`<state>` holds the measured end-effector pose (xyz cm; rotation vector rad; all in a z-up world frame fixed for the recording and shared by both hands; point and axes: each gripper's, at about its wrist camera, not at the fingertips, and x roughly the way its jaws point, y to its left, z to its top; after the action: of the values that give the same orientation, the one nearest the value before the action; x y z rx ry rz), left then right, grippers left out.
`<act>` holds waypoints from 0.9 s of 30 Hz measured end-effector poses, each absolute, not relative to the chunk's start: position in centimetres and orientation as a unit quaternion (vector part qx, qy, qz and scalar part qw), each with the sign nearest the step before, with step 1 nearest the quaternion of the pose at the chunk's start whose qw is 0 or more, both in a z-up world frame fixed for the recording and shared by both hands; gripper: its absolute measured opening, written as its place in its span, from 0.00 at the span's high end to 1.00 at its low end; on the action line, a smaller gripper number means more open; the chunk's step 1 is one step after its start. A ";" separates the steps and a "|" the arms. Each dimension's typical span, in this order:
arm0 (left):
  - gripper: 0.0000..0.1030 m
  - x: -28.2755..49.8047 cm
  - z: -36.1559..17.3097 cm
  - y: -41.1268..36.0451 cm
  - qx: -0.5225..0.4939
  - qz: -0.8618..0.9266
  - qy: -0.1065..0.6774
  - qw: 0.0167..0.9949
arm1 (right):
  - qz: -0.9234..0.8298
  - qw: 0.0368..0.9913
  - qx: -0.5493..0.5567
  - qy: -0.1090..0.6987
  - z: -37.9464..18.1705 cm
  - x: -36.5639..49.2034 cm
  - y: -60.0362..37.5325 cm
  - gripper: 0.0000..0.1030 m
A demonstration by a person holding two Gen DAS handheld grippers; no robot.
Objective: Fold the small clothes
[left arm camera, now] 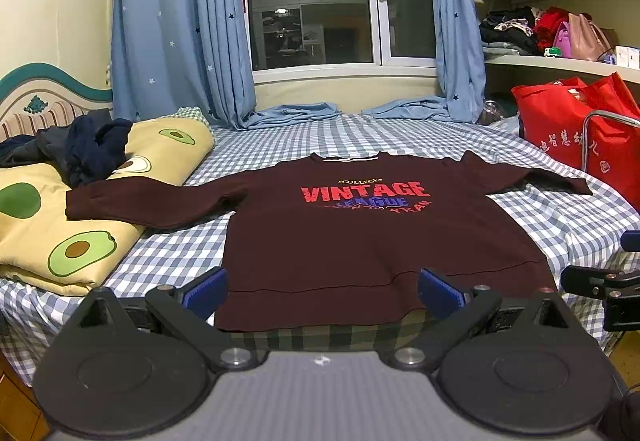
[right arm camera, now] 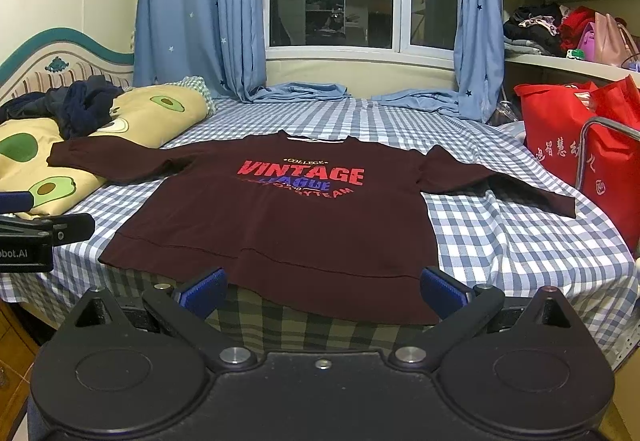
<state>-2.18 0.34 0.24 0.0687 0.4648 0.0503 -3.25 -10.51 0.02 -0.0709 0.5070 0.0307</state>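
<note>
Maroon sweatshirt (left arm camera: pixel 360 241) flat on bed (left arm camera: pixel 540 217), hem nearest both claws, sleeves spread sideways. Left gripper (left arm camera: pixel 322 291) and right gripper (right arm camera: pixel 322 291) wide open, empty, just short of hem.

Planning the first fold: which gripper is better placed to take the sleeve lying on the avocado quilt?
Left, probably. That sleeve lies on the avocado quilt, on the sweatshirt's left side, nearer the open left gripper. The right gripper would cross over.

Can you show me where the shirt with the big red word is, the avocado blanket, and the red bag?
maroon shirt (left arm camera: pixel 360 241), left wrist view, plain chest below the print.
avocado blanket (left arm camera: pixel 60 225), left wrist view, yellow fabric near an avocado.
red bag (right arm camera: pixel 560 145), right wrist view, front panel.
</note>
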 end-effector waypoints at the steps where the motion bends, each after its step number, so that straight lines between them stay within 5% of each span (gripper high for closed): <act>1: 0.00 -2.2 0.2 0.3 0.035 0.024 0.230 0.972 | 0.016 0.967 -0.036 0.250 0.0 -3.3 -10.5 0.01; 27: 0.00 -1.1 -0.1 -0.2 0.042 0.015 0.239 0.970 | 0.013 0.966 -0.041 0.256 -0.4 -2.6 -10.4 0.01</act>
<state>-1.13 -0.24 -0.13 0.0842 0.4828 0.0296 -2.62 -10.40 -0.42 -0.0824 0.5184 0.0268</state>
